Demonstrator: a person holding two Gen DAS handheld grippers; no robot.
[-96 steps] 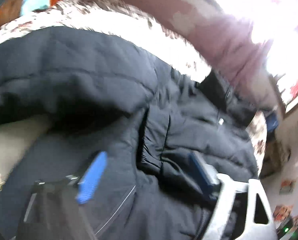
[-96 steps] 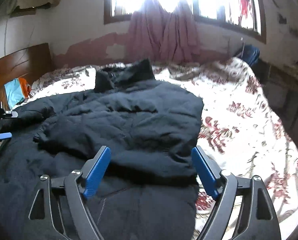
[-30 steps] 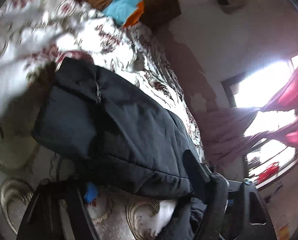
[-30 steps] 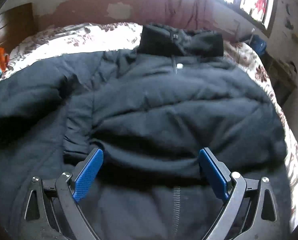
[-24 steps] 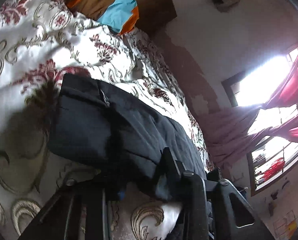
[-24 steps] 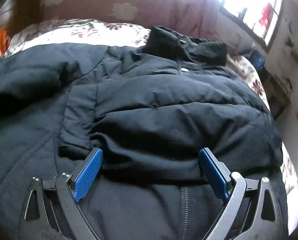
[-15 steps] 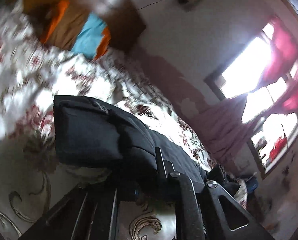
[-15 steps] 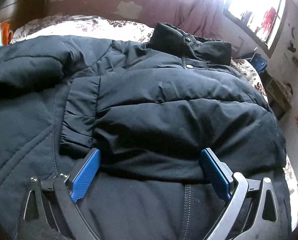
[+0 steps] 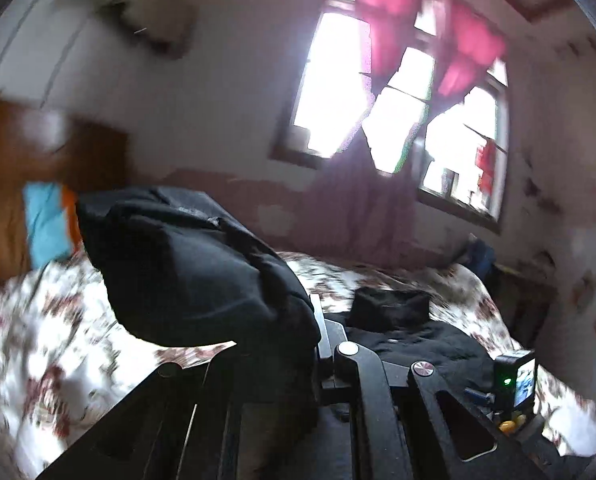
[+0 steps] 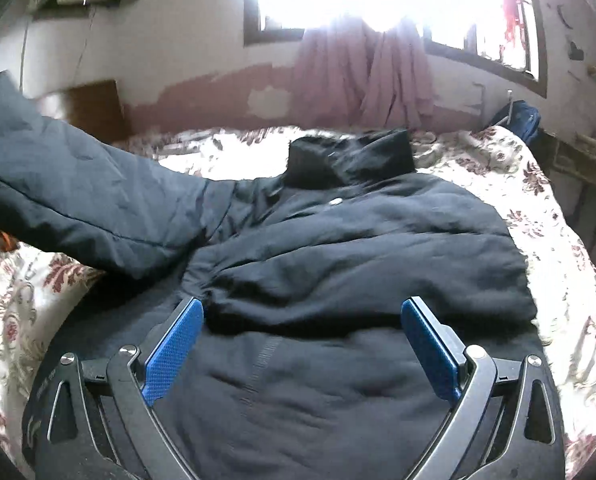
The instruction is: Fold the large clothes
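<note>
A large black padded jacket (image 10: 358, 248) lies front-up on the flowered bed, collar (image 10: 350, 156) toward the window. My left gripper (image 9: 285, 344) is shut on the jacket's left sleeve (image 9: 193, 272) and holds it lifted off the bed; the sleeve (image 10: 77, 200) rises to the upper left in the right wrist view. My right gripper (image 10: 302, 344) is open and empty, its blue pads (image 10: 173, 348) hovering over the jacket's lower front. The other sleeve lies folded across the chest.
The flowered bedspread (image 10: 558, 240) shows around the jacket. A wooden headboard (image 9: 25, 152) with blue and orange cloth (image 9: 45, 224) is at the left. A window with pink curtains (image 10: 366, 68) is behind the bed. A dark bag (image 10: 518, 116) sits at the far right.
My left gripper closed on the sleeve and lifted it up off the bed. My right gripper pulled back a little from the jacket and stayed open.
</note>
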